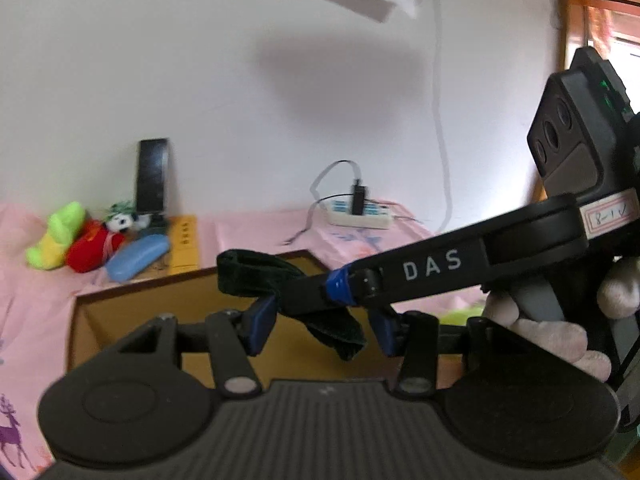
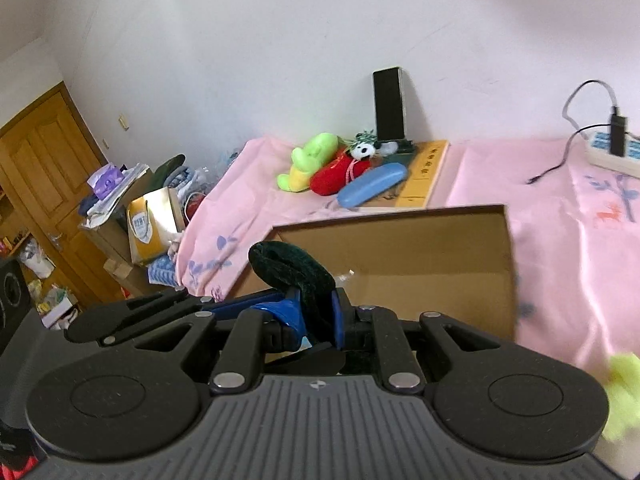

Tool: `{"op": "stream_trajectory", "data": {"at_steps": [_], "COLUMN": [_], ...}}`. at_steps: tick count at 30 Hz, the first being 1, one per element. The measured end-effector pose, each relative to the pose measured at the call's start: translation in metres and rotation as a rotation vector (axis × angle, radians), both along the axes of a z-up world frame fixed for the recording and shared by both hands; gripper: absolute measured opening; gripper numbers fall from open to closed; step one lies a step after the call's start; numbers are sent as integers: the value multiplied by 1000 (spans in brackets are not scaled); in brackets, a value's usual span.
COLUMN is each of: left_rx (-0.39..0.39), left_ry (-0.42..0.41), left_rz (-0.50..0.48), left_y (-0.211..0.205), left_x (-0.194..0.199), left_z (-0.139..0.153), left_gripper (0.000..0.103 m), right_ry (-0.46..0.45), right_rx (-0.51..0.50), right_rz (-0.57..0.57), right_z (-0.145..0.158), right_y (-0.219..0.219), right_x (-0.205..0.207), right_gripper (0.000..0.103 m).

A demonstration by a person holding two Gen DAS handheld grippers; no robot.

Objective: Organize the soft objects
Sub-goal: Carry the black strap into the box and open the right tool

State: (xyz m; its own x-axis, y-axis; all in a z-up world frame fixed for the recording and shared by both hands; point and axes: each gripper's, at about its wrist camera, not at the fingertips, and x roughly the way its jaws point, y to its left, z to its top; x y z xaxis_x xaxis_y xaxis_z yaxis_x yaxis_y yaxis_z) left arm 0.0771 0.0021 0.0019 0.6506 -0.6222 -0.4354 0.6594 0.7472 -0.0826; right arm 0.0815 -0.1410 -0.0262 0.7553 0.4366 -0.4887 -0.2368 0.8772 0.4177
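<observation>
A dark green velvet cloth (image 1: 248, 268) hangs over the open cardboard box (image 1: 120, 312) on the pink bed cover. My right gripper (image 2: 318, 314) is shut on it, with the cloth (image 2: 288, 268) bulging up between its blue fingers. In the left wrist view that gripper (image 1: 336, 288) reaches in from the right, held by a gloved hand (image 1: 552, 336). My left gripper (image 1: 322, 330) has the cloth's lower end between its blue pads, which look pressed on its sides. Plush toys lie by the wall: a green-yellow one (image 2: 308, 160), a red one (image 2: 340, 174) and a small panda (image 2: 364, 150).
A blue glasses case (image 2: 372, 188) and a yellow book (image 2: 428, 176) lie beside the toys, with a phone (image 2: 388, 104) leaning on the wall. A power strip (image 2: 612, 156) with cables sits at the right. A yellow-green fluffy item (image 2: 622, 392) lies near the right edge. Clutter and a door stand left of the bed.
</observation>
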Motion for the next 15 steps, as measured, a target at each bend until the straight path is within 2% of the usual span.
{"op": "stream_trajectory", "data": {"at_steps": [3, 7, 15], "left_rx": [21, 67, 205], "left_ry": [23, 97, 202], "left_rz": [50, 114, 210], "left_y": [15, 30, 40], "left_x": [22, 47, 70], "left_z": [-5, -26, -65], "left_gripper": [47, 47, 47], "right_ry": [48, 141, 351], "right_rx": [25, 34, 143], "right_rz": [28, 57, 77], "right_z": [-8, -32, -85], "right_y": [12, 32, 54], "right_x": [30, 63, 95], "right_gripper": [0, 0, 0]}}
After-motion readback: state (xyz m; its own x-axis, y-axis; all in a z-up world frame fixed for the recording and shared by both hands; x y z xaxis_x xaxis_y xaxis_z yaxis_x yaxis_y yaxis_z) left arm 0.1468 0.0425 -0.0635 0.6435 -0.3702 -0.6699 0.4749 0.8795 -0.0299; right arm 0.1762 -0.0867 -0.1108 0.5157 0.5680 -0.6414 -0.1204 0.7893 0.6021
